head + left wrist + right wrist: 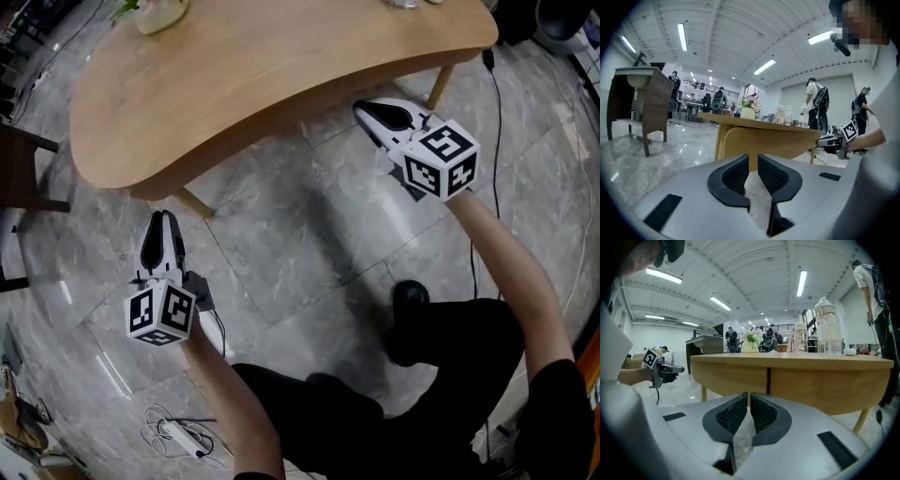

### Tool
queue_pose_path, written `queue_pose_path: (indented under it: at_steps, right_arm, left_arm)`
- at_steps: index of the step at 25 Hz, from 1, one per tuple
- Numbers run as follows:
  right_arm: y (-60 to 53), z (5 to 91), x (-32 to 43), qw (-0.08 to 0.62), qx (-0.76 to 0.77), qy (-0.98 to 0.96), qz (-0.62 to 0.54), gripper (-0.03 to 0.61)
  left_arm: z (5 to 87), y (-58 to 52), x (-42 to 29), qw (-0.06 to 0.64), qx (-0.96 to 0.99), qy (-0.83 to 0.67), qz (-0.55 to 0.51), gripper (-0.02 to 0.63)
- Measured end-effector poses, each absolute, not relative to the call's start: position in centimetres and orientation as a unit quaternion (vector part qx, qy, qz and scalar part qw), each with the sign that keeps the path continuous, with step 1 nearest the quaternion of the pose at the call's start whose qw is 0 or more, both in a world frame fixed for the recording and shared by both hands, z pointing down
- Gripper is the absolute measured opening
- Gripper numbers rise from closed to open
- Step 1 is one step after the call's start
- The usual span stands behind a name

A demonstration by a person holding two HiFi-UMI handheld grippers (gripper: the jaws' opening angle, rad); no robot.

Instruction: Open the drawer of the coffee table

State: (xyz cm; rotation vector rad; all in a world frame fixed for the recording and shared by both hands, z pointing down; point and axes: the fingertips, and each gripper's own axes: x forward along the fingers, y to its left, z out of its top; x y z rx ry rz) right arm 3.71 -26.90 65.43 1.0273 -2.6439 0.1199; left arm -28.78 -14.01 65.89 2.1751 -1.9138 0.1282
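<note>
Nothing has been opened yet, folks. The desk [281,66] stands on the grey stone floor [300,234], and in the right gripper view its wooden front shows two panels meeting at a dark upright seam [768,379]. Both sit flush with no gap at the top, so I'd judge the drawer [731,378] to be one of these panels and fully closed, though which one I can't tell. No handle shows.

The right gripper [366,112] is the closer of the two. It hangs just under the desk's near edge towards the right corner and points at that front, apart from the wood. Its jaws are pressed together with nothing between them.

The left gripper [164,220] hovers over the floor, well apart from the desk's near left corner. Its jaws stand a narrow slit apart and are empty. In its own view the rounded end of the desk lies ahead.

So this is the approach stage, by my reading. Reaching the front, getting a hold on it and pulling it out are all left to do.
</note>
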Motion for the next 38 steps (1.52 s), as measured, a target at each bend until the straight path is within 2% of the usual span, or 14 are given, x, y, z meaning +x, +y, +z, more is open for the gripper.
queue_pose_path:
  at_steps: [4,9,14,19,22,38]
  right_arm:
    - [-27.6,66.0,4.0,0.148,0.372,-0.915,0.041,0.015]
    - [-29.1,66.7,3.5,0.140,0.378,-0.913,0.062,0.109]
    - [-29.3,68.1,2.0,0.154,0.376,-0.912,0.056,0.221]
    - [-30.1,68.0,1.3,0.147,0.381,-0.911,0.056,0.246]
    - [-30.4,68.0,1.0,0.145,0.379,-0.912,0.058,0.251]
    - [-30.5,67.9,0.4,0.145,0.378,-0.913,0.048,0.255]
  left_arm:
    - [66.2,-14.1,-30.1,0.106,0.745,-0.657,0.054,0.083]
    - [66.3,-14.7,-31.2,0.103,0.746,-0.656,0.047,0.151]
    - [66.8,-15.6,-31.5,0.099,0.750,-0.651,0.060,0.257]
    - [67.5,-16.8,-30.7,0.101,0.755,-0.644,0.073,0.355]
    - [67.4,-17.3,-30.5,0.098,0.753,-0.647,0.070,0.393]
    - [67.0,-17.8,-29.6,0.086,0.761,-0.638,0.073,0.396]
